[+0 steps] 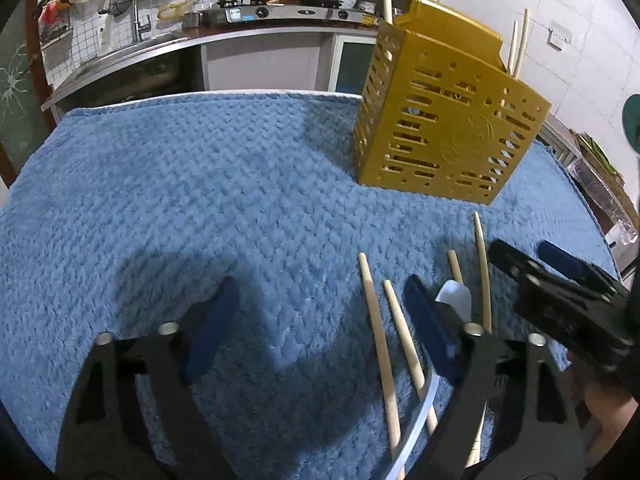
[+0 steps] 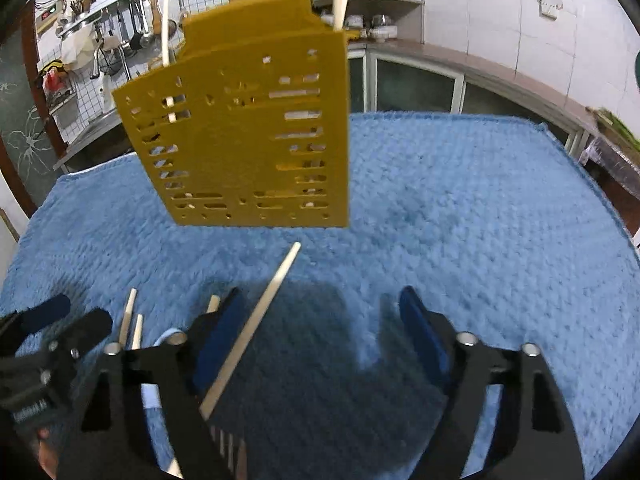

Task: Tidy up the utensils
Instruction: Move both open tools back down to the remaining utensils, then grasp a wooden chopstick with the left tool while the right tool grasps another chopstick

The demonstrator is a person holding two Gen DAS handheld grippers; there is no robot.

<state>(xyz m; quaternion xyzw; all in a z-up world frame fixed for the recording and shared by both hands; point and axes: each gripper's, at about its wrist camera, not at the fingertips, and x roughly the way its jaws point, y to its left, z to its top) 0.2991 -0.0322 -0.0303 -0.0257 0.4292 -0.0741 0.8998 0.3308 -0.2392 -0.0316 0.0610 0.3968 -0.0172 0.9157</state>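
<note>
Down in the left wrist view, the left gripper point(image 1: 316, 316) fills the lower part of the frame, its blue-padded fingers spread wide with nothing between them. A blue towel point(image 1: 200, 184) covers the table. At the upper right of the frame stands a yellow utensil holder point(image 1: 448, 136) with chopsticks poking out of its top. Loose chopsticks point(image 1: 378, 344) and a white spatula point(image 1: 456, 300) lie at the lower right, beside the right gripper point(image 1: 532, 264).

Next, in the right wrist view, the right gripper point(image 2: 324, 328) is likewise released and empty. The holder point(image 2: 248, 128) stands at upper centre. One chopstick point(image 2: 256, 320) lies just inside the left finger, others at the lower left near the left gripper point(image 2: 64, 320), whose finger state cannot be told here.
</note>
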